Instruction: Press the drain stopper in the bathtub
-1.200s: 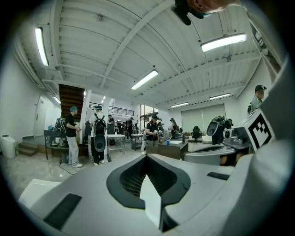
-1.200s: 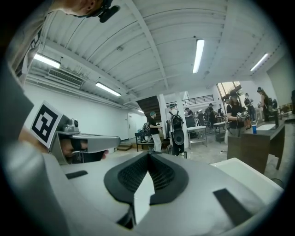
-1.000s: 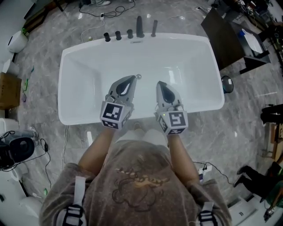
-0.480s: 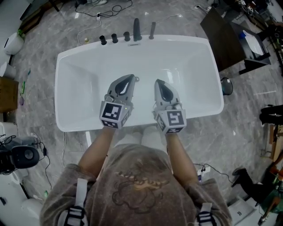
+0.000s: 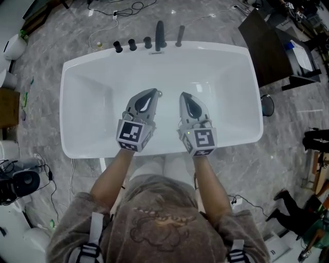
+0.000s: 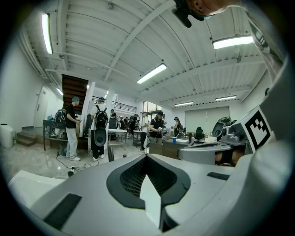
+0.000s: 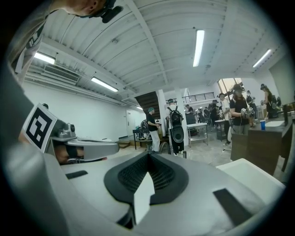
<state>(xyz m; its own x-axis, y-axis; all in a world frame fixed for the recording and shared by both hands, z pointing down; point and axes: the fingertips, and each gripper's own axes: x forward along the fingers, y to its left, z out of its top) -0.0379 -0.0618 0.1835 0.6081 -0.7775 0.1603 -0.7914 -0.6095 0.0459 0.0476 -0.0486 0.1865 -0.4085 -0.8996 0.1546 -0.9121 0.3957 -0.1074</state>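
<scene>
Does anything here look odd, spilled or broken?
Only the setting: the white bathtub stands free on a workshop floor, with loose cables trailing beside it. Nothing looks spilled, broken or askew.

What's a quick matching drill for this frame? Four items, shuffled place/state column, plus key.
Items
1. drain stopper
2. left hand-held gripper
3. right hand-held gripper
4. tap fittings

Place or state
A. in a row along the far rim of the bathtub
B. small and shiny, on the bathtub floor
C. jaws shut and empty, tip close beside the stopper in the head view
D. jaws shut and empty, tip clearly apart from the stopper, off to its right

Pairs: 1-B, 2-C, 3-D, 4-A
</scene>
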